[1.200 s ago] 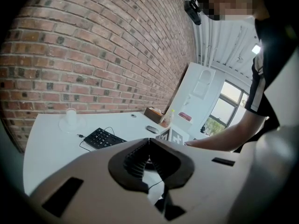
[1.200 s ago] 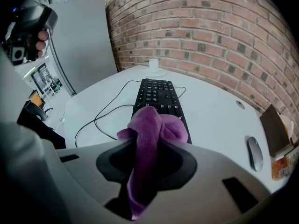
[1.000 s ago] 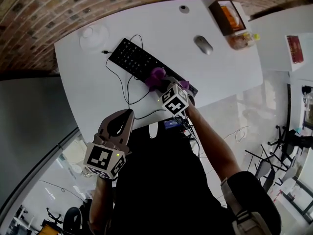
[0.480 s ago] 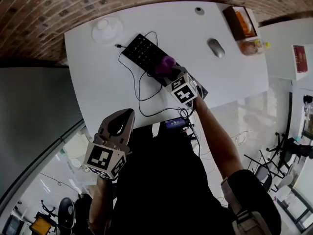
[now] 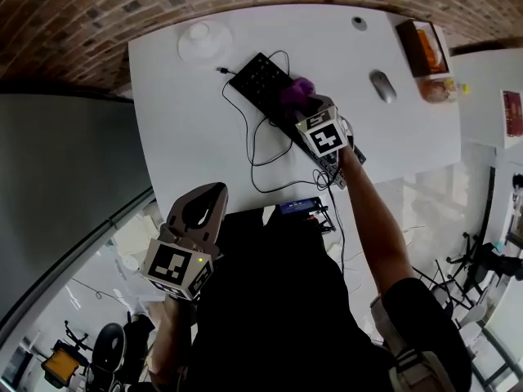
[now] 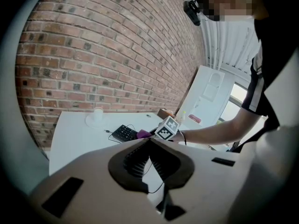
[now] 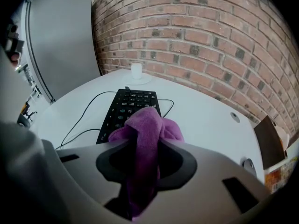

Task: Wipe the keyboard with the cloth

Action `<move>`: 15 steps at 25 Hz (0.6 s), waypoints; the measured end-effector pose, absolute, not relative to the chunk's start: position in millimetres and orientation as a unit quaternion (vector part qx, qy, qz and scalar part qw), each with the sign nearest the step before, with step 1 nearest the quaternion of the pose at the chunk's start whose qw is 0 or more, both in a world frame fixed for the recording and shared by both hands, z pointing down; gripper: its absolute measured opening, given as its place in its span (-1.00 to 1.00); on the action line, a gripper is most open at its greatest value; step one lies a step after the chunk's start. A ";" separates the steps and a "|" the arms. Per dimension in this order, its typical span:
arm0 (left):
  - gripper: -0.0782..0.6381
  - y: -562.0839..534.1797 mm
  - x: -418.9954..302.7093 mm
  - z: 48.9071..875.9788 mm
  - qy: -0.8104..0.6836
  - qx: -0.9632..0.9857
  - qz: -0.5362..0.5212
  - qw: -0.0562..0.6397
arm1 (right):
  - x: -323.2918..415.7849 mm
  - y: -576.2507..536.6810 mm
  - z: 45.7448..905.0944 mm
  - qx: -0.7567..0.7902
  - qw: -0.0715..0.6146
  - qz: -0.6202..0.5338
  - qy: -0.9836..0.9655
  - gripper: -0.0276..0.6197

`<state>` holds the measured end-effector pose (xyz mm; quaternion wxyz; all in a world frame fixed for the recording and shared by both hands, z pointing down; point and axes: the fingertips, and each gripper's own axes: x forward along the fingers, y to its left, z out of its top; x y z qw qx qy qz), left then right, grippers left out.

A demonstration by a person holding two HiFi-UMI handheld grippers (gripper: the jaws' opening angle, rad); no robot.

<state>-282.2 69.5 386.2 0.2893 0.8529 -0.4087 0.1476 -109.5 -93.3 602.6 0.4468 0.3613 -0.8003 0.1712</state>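
A black keyboard lies slantwise on the white table. A purple cloth rests on its keys about midway along. My right gripper is shut on that cloth. In the right gripper view the cloth bulges up between the jaws of the right gripper, over the keyboard. My left gripper hangs off the table's near edge beside the person's body, shut and empty. In the left gripper view the tips of the left gripper meet, with the keyboard far ahead.
A white cup on a saucer stands at the far left of the table. A grey mouse, a box and a snack packet sit at the right. The keyboard cable loops toward the near edge. A brick wall runs behind.
The right gripper has slid the cloth a little along the keyboard toward its far-left end. The head view has shifted, so the table sits further right. The left gripper stays shut by the body.
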 end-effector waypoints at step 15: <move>-0.74 76.7 -313.7 390.5 -0.446 0.833 0.143 0.295 | -125.6 -119.3 606.1 0.373 0.444 0.153 -0.801 -0.54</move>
